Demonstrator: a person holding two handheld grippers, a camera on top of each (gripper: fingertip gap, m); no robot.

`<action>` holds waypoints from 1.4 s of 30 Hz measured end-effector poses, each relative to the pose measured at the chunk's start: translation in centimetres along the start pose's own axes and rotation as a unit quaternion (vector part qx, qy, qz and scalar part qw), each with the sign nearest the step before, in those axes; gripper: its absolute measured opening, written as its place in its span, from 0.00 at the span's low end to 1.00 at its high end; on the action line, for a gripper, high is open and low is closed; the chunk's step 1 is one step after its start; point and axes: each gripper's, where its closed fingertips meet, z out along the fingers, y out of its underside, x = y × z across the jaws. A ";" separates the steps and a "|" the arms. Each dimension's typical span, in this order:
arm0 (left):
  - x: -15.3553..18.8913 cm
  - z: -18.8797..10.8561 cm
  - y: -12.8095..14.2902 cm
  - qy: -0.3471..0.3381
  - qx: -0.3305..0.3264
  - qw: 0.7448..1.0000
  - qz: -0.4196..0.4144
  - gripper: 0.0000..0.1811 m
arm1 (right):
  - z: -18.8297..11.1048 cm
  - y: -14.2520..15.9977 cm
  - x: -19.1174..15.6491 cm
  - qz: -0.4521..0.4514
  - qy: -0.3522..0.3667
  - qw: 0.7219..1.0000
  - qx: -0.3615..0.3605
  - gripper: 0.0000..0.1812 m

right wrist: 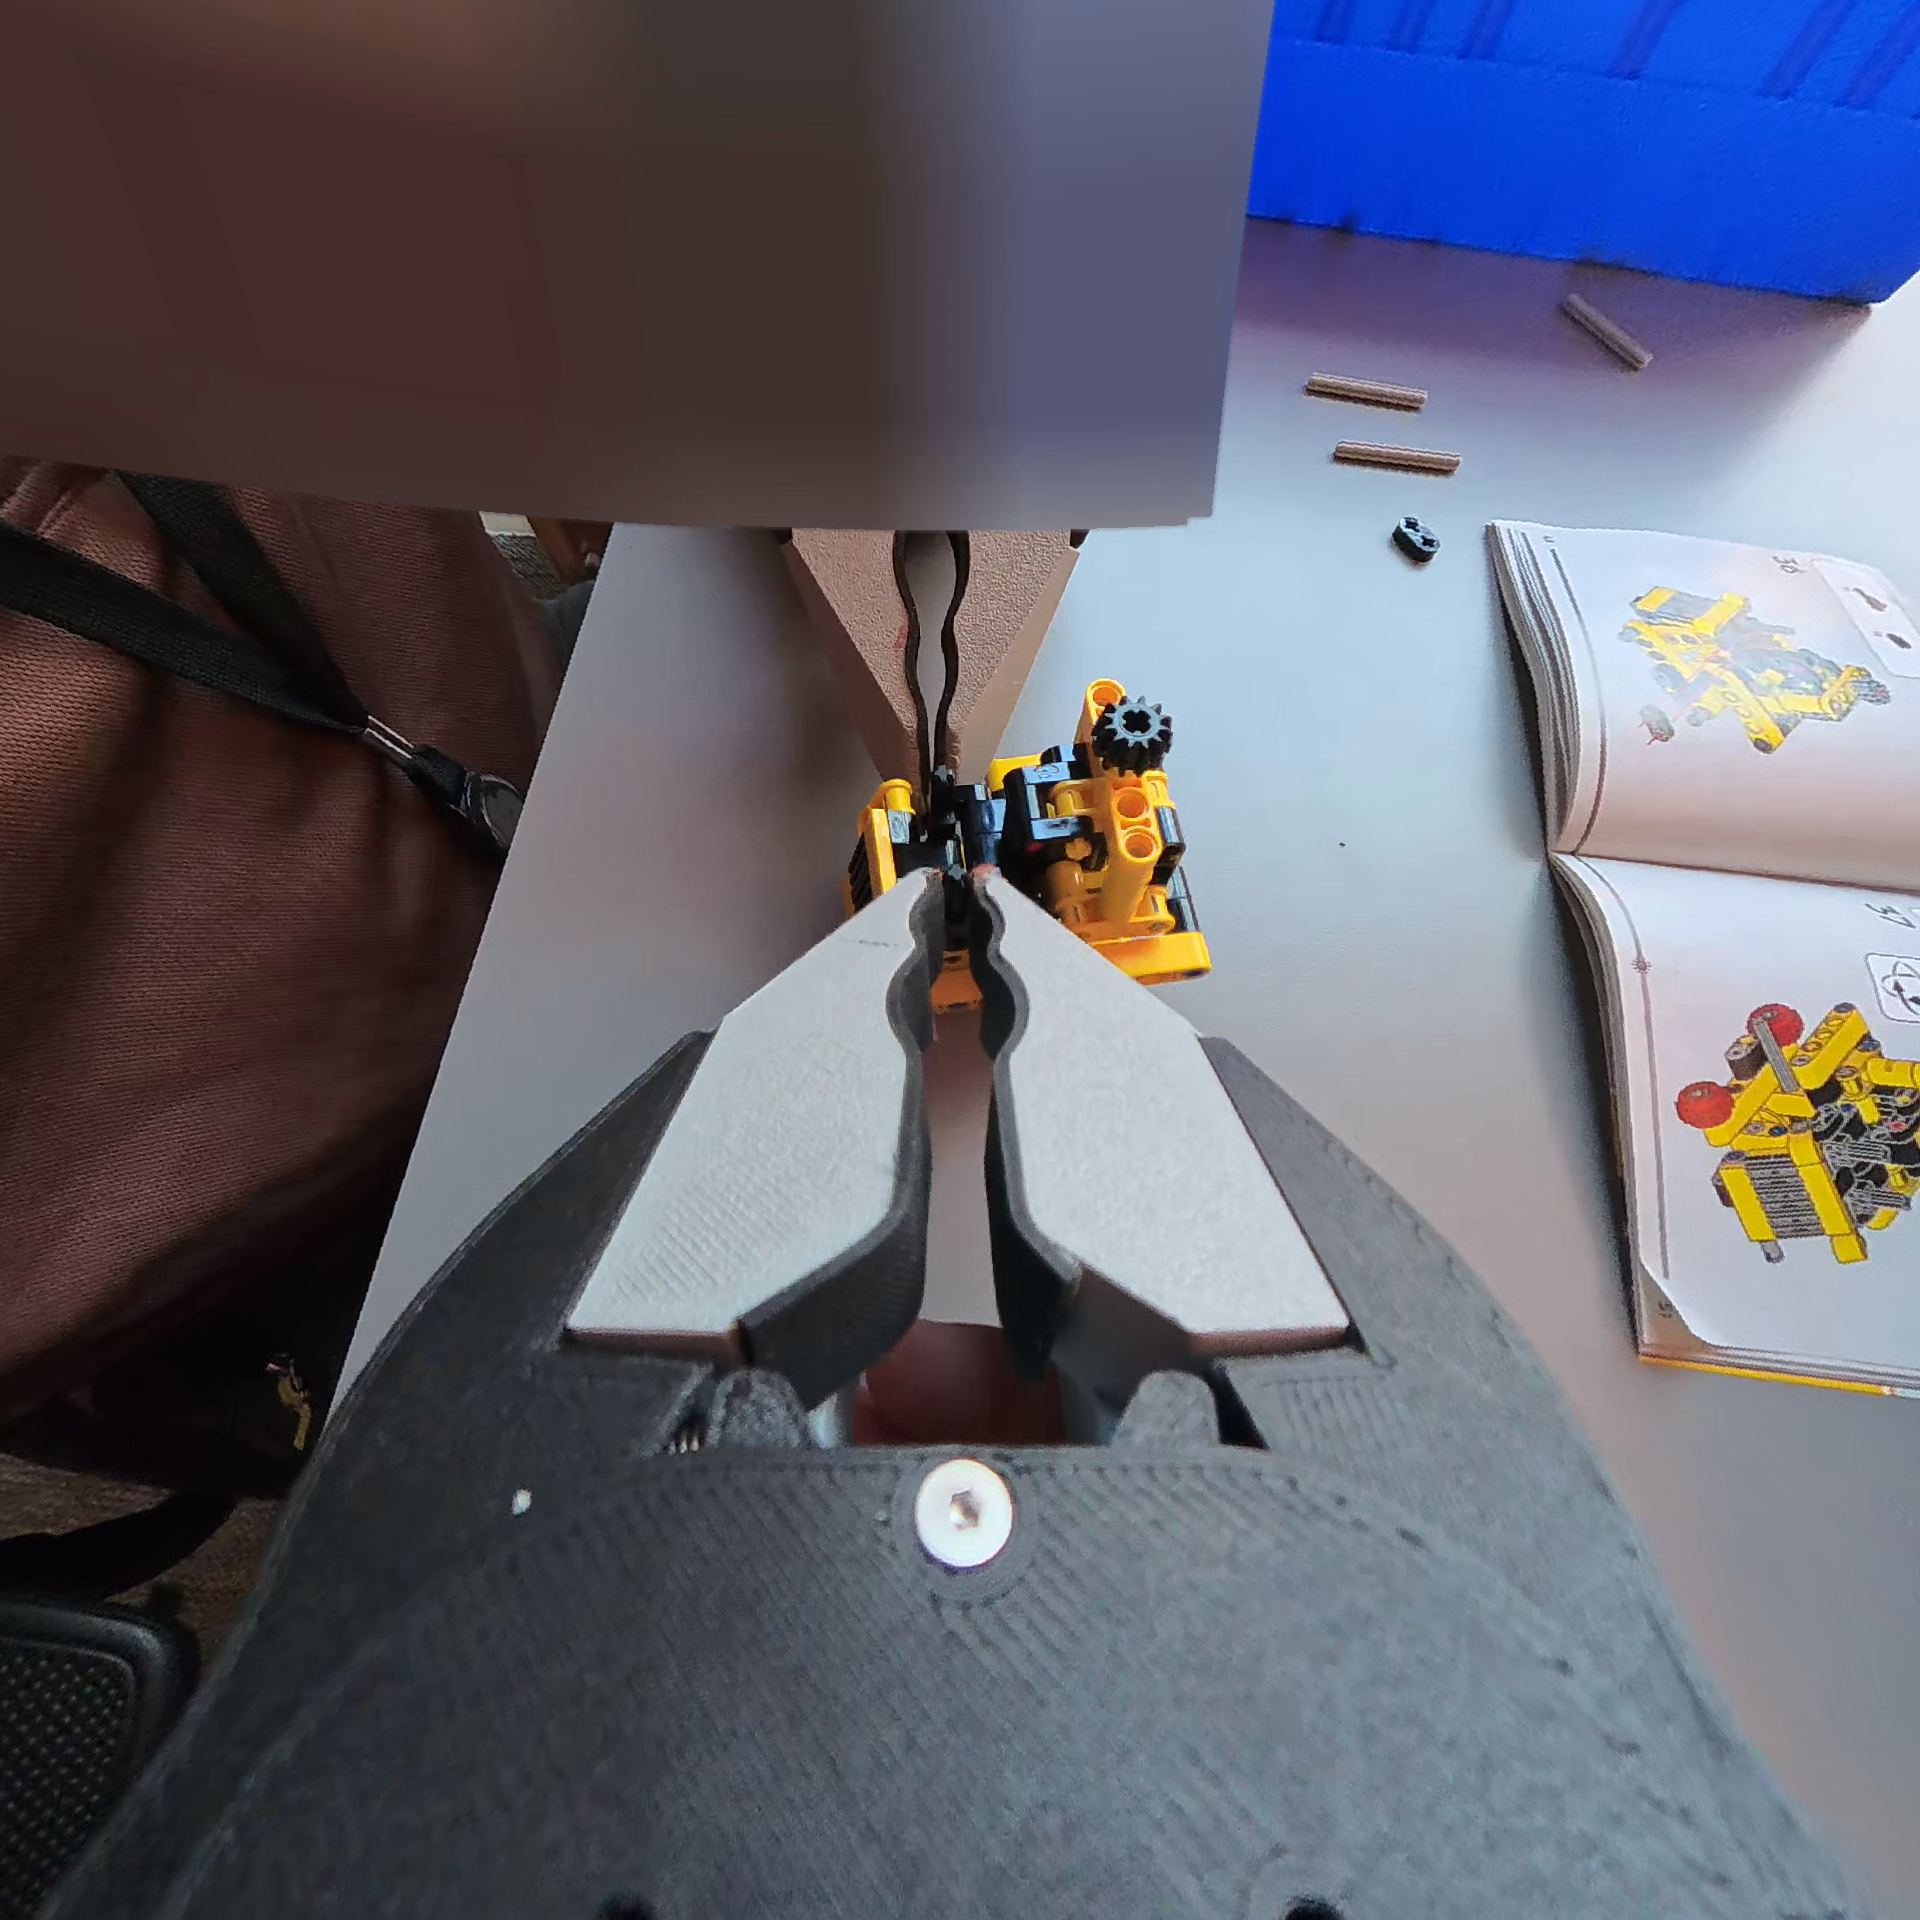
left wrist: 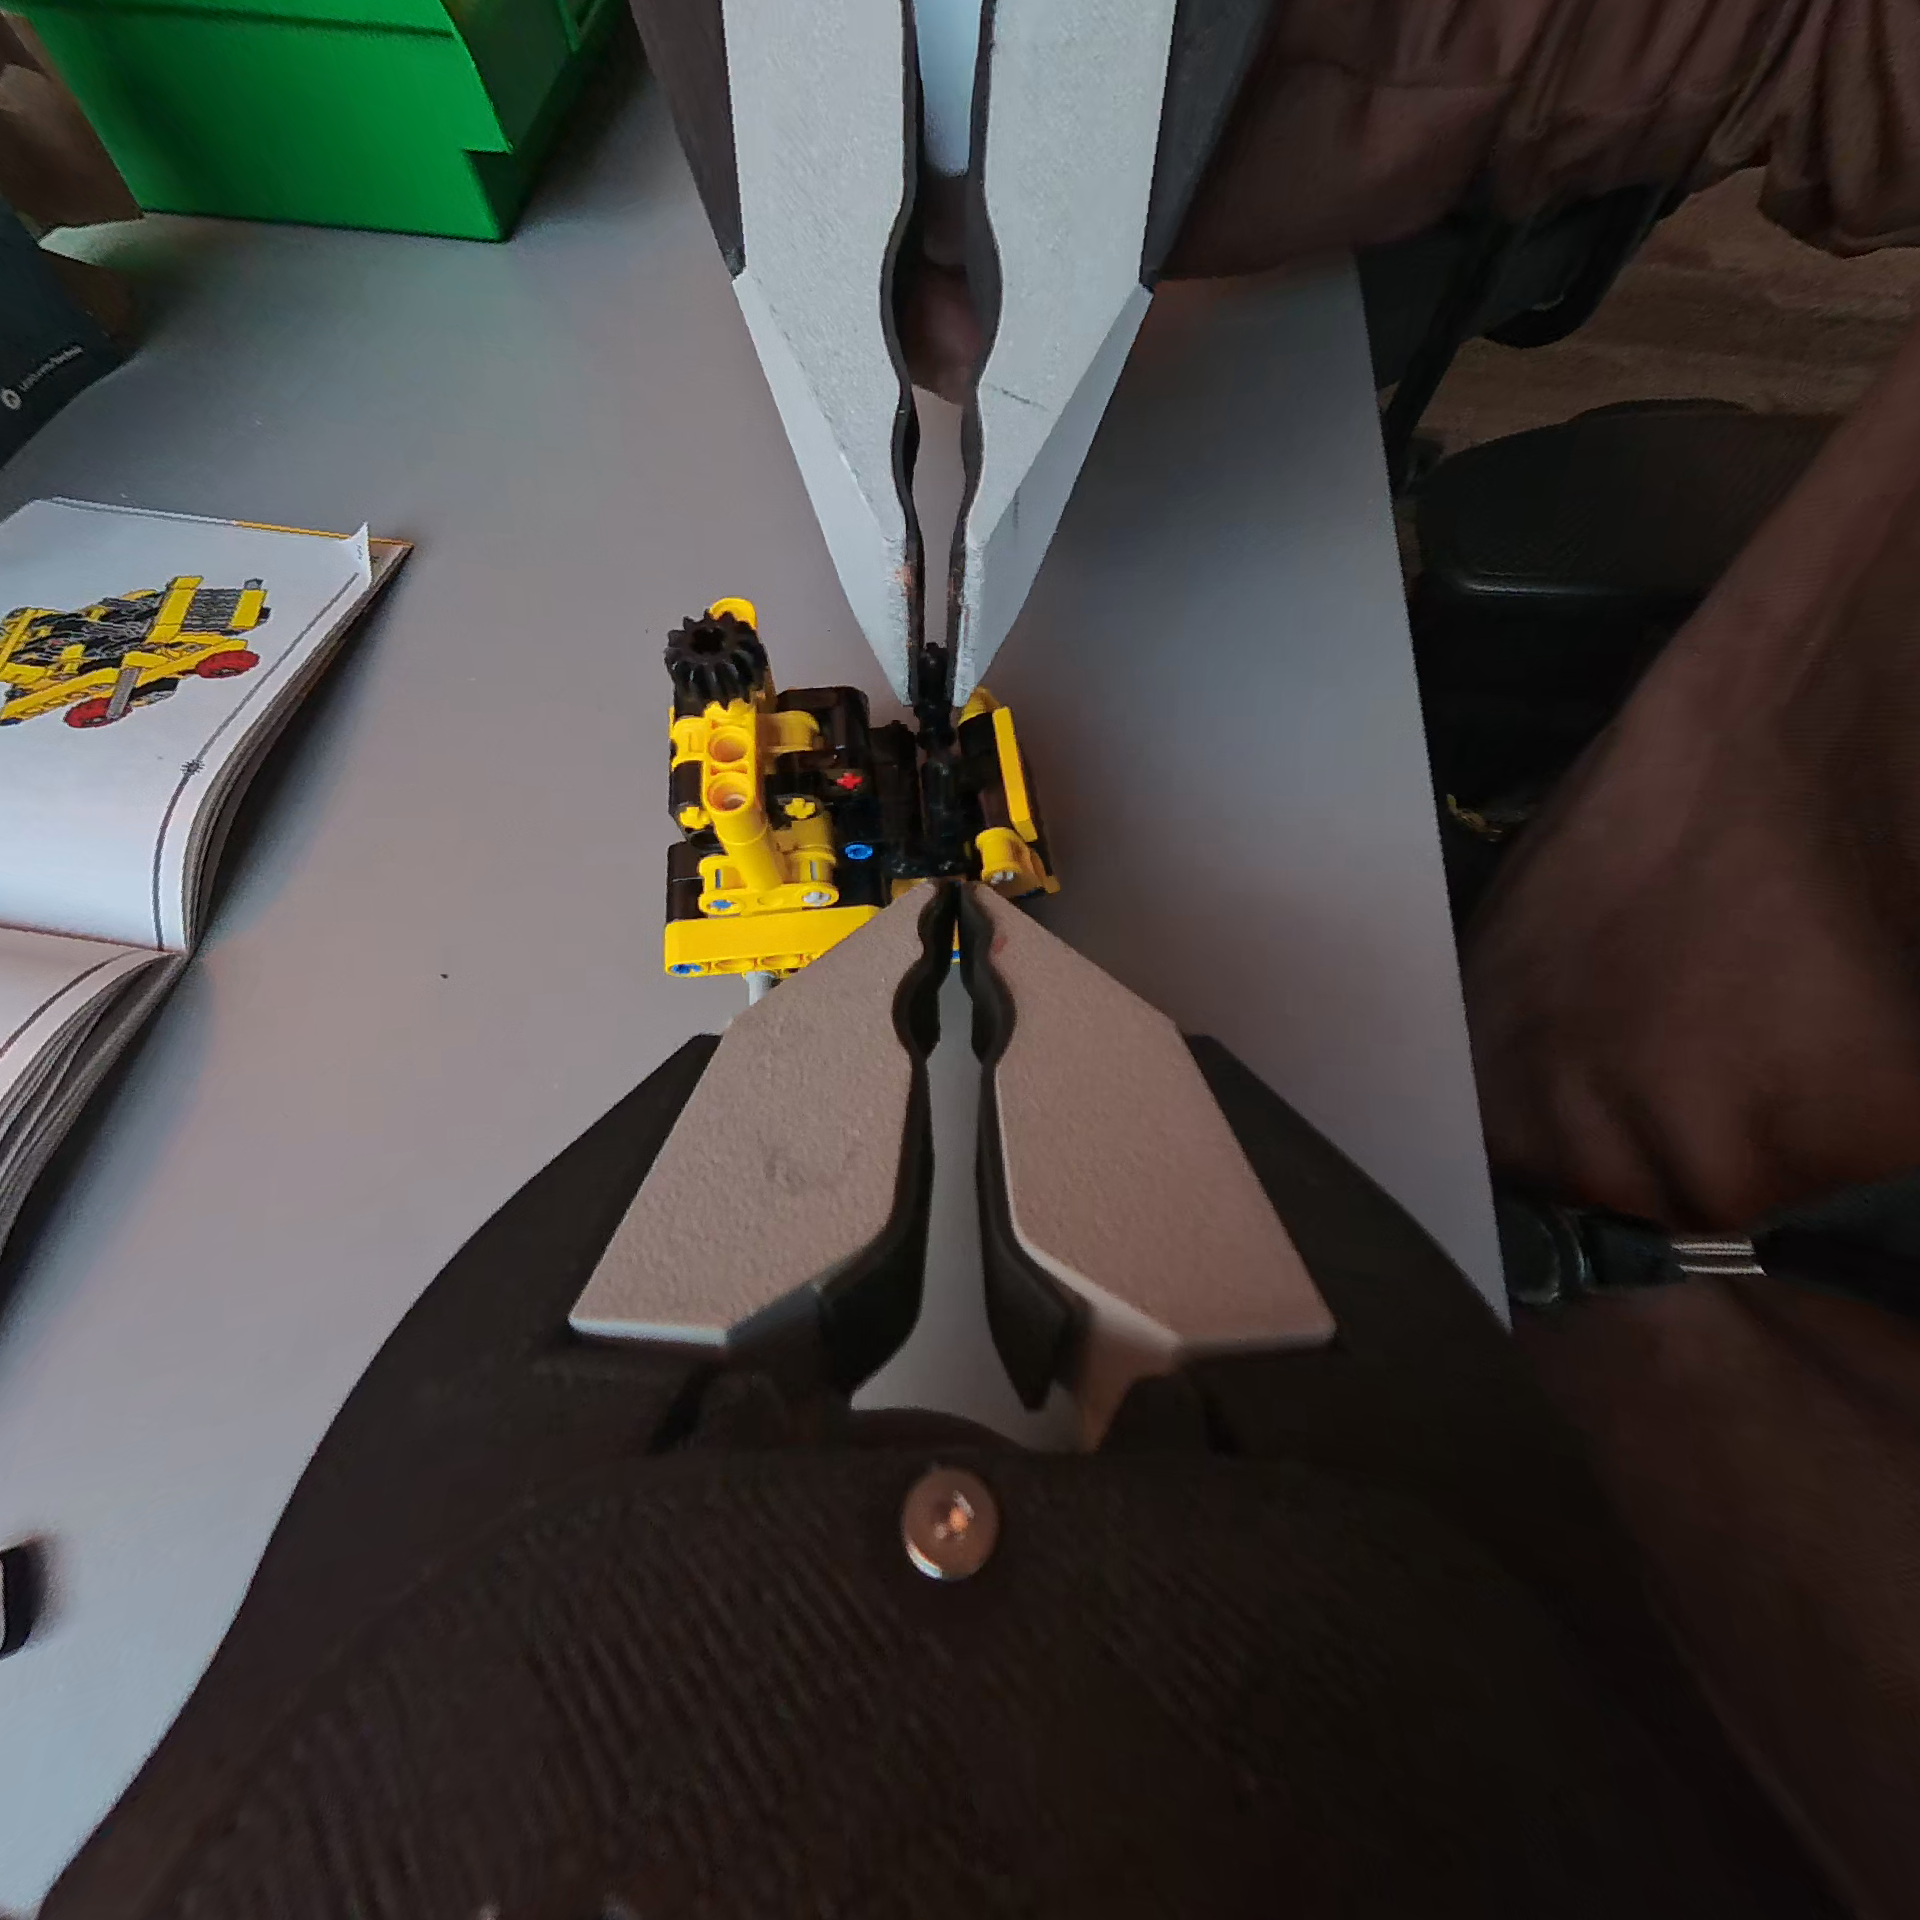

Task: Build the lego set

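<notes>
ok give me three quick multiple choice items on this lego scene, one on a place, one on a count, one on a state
1. Where does the black gear sit on the yellow and black lego model?
A. on a top corner, by a yellow beam
B. loose on the grey table
C. on the open instruction booklet

2. How many brown axle rods lie loose on the table in the right wrist view?
A. one
B. three
C. six

3. How do the left gripper and right gripper stand?
A. both wide open
B. both closed to a thin gap at the model's black middle parts
C. one holds the booklet

Answers: 1 A, the gear is mounted on the model's corner; 2 B, three rods lie near the blue bin; 3 B, both tip pairs meet there from opposite sides.
</notes>
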 end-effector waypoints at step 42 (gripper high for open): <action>-0.1 -0.4 -1.1 0.015 0.038 0.999 -0.021 0.00 | -0.6 2.0 0.7 0.005 -0.048 0.999 0.015 0.00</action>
